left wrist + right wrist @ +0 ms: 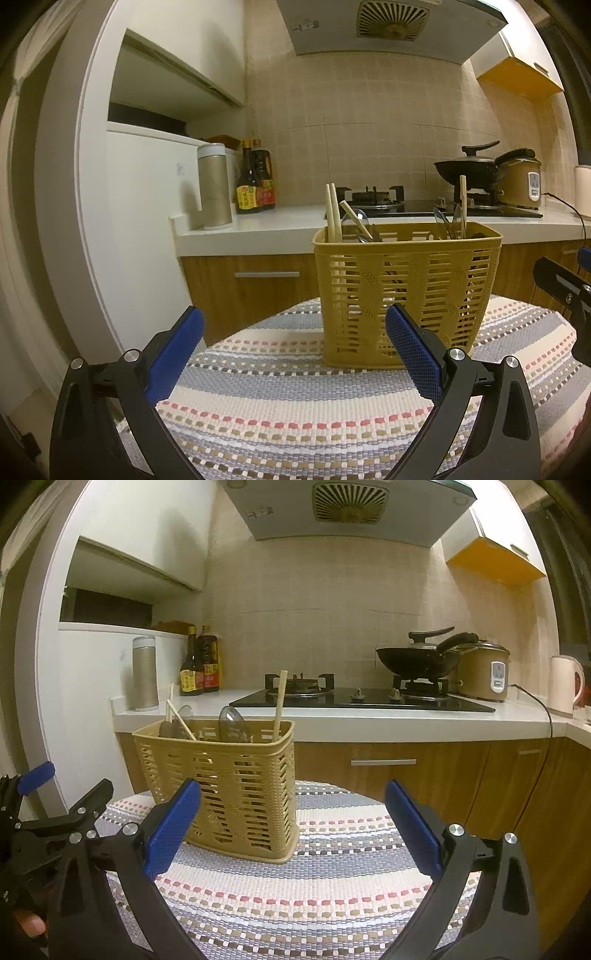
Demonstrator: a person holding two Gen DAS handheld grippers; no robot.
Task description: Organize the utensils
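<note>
A yellow slotted utensil basket stands upright on a striped woven mat. It holds wooden chopsticks and spoons on its left side, and a single chopstick with dark utensils on its right. My left gripper is open and empty, low over the mat, just in front of the basket. In the right wrist view the basket is left of centre, with a chopstick and a spoon sticking up. My right gripper is open and empty, to the basket's right.
Behind the mat runs a white counter with a gas hob, a black wok, a rice cooker, sauce bottles, a metal flask and a kettle. Wooden cabinets stand below.
</note>
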